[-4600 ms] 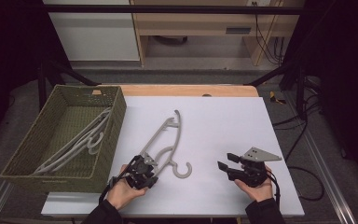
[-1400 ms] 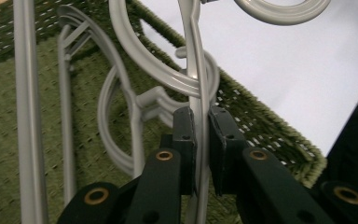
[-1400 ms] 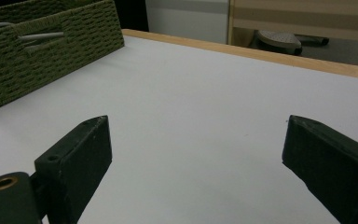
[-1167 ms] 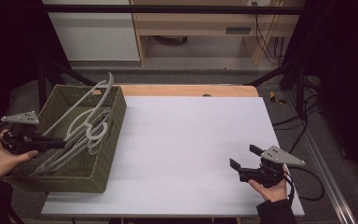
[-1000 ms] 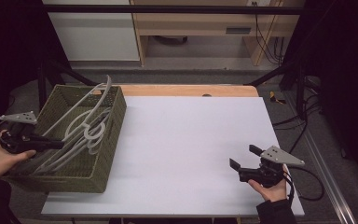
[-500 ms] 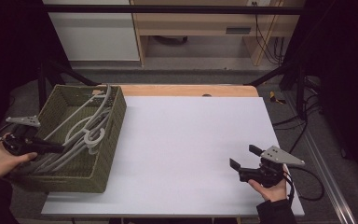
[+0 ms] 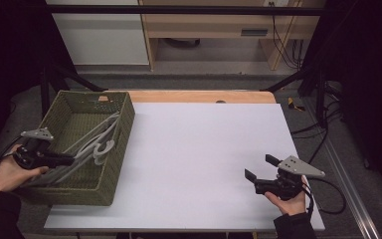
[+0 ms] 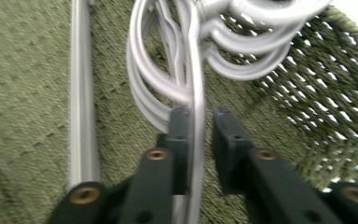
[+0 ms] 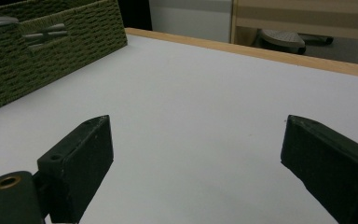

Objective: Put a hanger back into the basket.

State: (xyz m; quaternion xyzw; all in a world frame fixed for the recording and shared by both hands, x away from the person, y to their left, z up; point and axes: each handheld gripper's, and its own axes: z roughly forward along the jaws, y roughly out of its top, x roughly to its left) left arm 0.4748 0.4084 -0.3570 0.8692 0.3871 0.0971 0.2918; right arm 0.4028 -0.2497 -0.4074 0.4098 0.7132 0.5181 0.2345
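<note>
Grey hangers point(image 8: 186, 70) lie in the green basket point(image 7: 122, 144), and our left gripper point(image 8: 200, 123) reaches in among them. Its jaws have just been opening: one hanger's arm runs between them, against the left pad point(image 8: 181, 135), with a clear gap to the right pad, so nothing is clamped. In the high view our left hand point(image 7: 7, 174) sits outside the basket's left wall, holding the left gripper point(image 7: 69, 160) level and pointing in over the rim at the hangers point(image 7: 97, 144), which slant across the basket's floor. Our right gripper point(image 9: 196, 154) has its jaws spread wide with only bare white table point(image 9: 200, 93) between them. Our right hand point(image 7: 291, 201) holds it low over the table's near right corner, pointing left.
</note>
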